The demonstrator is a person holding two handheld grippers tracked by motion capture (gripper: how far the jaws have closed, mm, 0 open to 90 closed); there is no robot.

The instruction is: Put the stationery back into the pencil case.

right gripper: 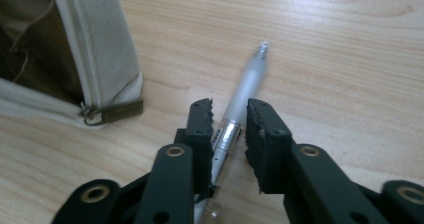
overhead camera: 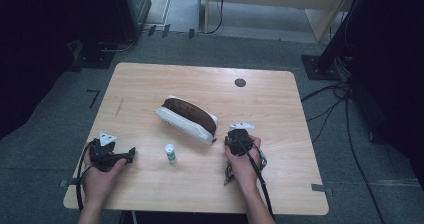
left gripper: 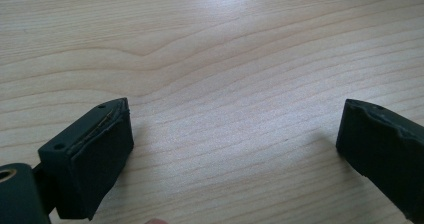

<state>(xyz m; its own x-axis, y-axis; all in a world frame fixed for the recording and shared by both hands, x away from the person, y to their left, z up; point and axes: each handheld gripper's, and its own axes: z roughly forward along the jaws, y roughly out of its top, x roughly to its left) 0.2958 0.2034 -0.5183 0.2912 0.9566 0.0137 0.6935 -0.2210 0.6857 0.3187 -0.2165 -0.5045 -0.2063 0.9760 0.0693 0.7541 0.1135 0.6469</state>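
Observation:
A white pencil pouch (overhead camera: 187,118) with a brown lining lies open at the table's middle; its end and zip pull (right gripper: 112,111) are at the left of the right gripper view. A clear frosted pen (right gripper: 247,79) lies on the wood beside the pouch. My right gripper (right gripper: 229,106) has its jaws closed tight on the pen's barrel; from above it (overhead camera: 228,140) sits just right of the pouch. My left gripper (overhead camera: 131,155) rests near the front left, jaws wide apart (left gripper: 236,104) over bare wood, holding nothing.
A small white bottle (overhead camera: 170,153) with a green label stands between the two hands, in front of the pouch. A thin packet (overhead camera: 229,175) lies partly under the right hand. The wooden table (overhead camera: 150,84) has a round grommet (overhead camera: 240,82) at the back.

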